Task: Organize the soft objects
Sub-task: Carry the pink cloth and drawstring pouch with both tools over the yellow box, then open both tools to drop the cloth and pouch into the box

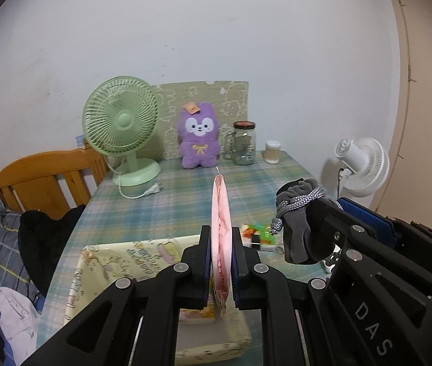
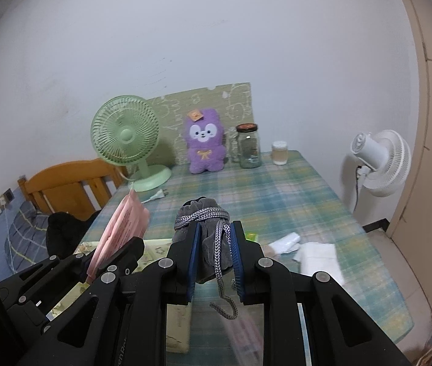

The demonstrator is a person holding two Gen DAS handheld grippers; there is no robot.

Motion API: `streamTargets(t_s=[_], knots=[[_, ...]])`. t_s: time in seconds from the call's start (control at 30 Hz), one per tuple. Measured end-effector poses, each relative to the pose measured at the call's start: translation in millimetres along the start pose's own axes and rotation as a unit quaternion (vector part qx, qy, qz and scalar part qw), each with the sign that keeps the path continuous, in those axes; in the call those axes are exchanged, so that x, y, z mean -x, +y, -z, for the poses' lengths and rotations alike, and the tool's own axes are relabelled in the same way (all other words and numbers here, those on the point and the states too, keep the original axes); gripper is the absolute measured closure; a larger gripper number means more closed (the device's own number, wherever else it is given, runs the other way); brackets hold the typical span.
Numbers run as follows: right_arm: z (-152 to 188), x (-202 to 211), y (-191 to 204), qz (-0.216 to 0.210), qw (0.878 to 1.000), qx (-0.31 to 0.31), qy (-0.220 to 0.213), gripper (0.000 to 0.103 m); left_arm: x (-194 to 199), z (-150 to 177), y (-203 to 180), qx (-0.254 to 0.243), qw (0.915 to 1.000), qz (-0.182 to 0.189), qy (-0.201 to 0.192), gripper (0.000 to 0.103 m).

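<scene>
My left gripper (image 1: 221, 238) is shut on a flat pink pouch (image 1: 220, 213), held edge-on above a pale yellow printed fabric box (image 1: 118, 262). The same pink pouch (image 2: 124, 225) shows at the left of the right wrist view, clamped in the left gripper (image 2: 115, 253). My right gripper (image 2: 215, 235) is shut on a grey drawstring pouch (image 2: 206, 241) tied with a silver cord; that grey pouch (image 1: 299, 222) also appears at the right of the left wrist view. A purple plush toy (image 1: 199, 135) sits upright at the table's far edge. White folded cloths (image 2: 316, 254) lie on the plaid tablecloth (image 2: 276, 195).
A green desk fan (image 1: 121, 128) with a loose plug stands at the back left, beside a glass jar (image 1: 244, 143) and a small white jar (image 1: 272, 152). A white floor fan (image 2: 380, 161) stands off the right edge. A wooden bed frame (image 1: 48, 180) and bedding lie to the left. Colourful small items (image 1: 258, 233) sit near the box.
</scene>
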State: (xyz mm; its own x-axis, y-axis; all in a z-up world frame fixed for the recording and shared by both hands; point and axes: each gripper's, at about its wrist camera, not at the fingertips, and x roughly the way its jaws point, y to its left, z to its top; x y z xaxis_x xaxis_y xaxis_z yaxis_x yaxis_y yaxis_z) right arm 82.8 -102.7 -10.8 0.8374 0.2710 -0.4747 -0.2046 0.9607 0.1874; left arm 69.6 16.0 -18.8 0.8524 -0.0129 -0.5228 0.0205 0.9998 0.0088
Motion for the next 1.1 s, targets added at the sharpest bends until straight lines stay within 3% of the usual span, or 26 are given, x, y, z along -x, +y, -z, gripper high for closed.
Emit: streamTargets(t_s=[0.3, 1.03, 1.1], knots=[[8.0, -21.0, 27.2, -0.03, 0.999, 0.011, 0.014, 0.08, -6.3, 10.5, 27.4, 0.006, 0.9998, -0.017, 0.013, 0.095], [49.2, -68.7, 71.3, -0.068, 0.993, 0.04, 0.09, 0.08, -36.1, 55.9, 74.4, 0.031, 0.9947, -0.045, 0.088, 0.094], [52.3, -72.6, 74.2, -0.07, 0.992, 0.041, 0.096, 0.08, -39.1, 59.1, 77.7, 0.031, 0.994, -0.048, 0.094, 0.09]])
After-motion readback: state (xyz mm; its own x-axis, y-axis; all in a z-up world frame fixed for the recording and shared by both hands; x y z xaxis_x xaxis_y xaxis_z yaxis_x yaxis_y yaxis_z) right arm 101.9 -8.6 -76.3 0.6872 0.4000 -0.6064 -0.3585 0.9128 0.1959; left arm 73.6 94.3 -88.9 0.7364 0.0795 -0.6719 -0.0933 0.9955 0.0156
